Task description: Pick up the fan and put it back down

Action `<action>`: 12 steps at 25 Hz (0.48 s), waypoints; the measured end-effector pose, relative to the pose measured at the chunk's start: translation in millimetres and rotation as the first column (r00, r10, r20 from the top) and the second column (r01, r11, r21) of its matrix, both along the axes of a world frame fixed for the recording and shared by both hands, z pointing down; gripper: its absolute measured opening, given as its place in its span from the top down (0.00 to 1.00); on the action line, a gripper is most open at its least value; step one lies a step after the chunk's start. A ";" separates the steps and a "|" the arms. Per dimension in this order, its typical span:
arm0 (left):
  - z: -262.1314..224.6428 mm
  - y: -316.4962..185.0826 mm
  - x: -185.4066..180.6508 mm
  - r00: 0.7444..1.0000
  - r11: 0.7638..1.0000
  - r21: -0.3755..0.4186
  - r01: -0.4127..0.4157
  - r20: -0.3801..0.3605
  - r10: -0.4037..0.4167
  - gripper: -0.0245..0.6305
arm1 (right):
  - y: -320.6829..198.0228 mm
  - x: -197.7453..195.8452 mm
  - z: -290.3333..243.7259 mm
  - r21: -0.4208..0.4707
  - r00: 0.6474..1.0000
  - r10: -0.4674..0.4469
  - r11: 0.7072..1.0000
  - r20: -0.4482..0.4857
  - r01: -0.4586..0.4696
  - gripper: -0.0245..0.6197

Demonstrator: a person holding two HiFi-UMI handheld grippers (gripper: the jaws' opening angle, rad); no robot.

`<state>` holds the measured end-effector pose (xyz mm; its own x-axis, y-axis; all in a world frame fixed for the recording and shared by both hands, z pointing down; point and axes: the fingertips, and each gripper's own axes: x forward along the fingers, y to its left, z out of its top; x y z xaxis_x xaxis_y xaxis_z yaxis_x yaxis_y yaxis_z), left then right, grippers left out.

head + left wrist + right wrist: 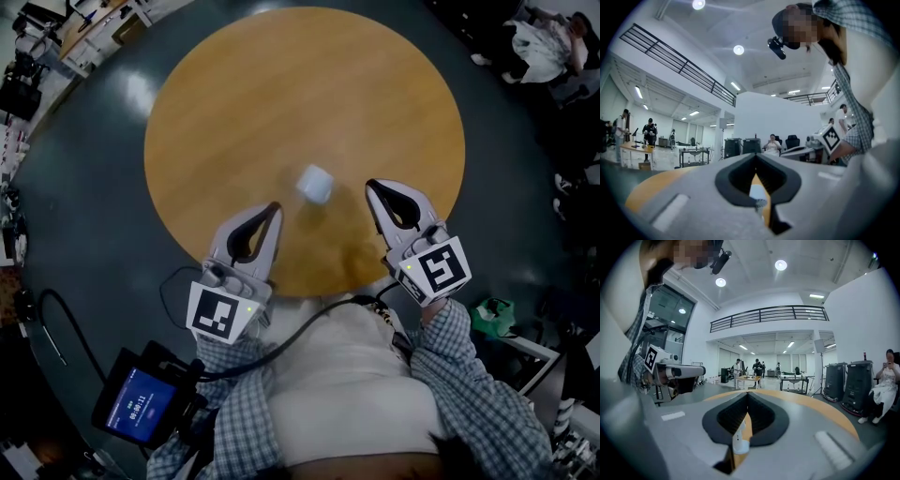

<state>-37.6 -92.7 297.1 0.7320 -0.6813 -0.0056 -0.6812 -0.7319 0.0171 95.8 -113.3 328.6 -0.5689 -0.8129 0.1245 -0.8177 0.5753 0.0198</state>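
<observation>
A small white fan (315, 183) stands on the round wooden table (234, 103), near its front edge. My left gripper (275, 207) hangs just left of the fan and nearer to me, its jaws shut with nothing between them. My right gripper (371, 187) is to the right of the fan, also shut and empty. In the left gripper view, part of the fan (757, 190) shows through the opening behind the closed tips of the left gripper (756, 155). The right gripper view shows the fan (739, 437) the same way, below the right gripper's (747, 393) joined tips.
A tablet-like device (141, 403) with a cable hangs at my lower left. Dark floor surrounds the table. Far off stand work tables with people (757, 367), black cases (857, 380) and a seated person (772, 143).
</observation>
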 end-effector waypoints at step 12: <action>-0.8 -2.6 -4.3 1.000 1.000 0.016 0.013 -0.005 -0.013 0.96 | -4.3 -6.8 -0.6 0.010 1.000 -0.018 1.000 -0.008 0.018 0.96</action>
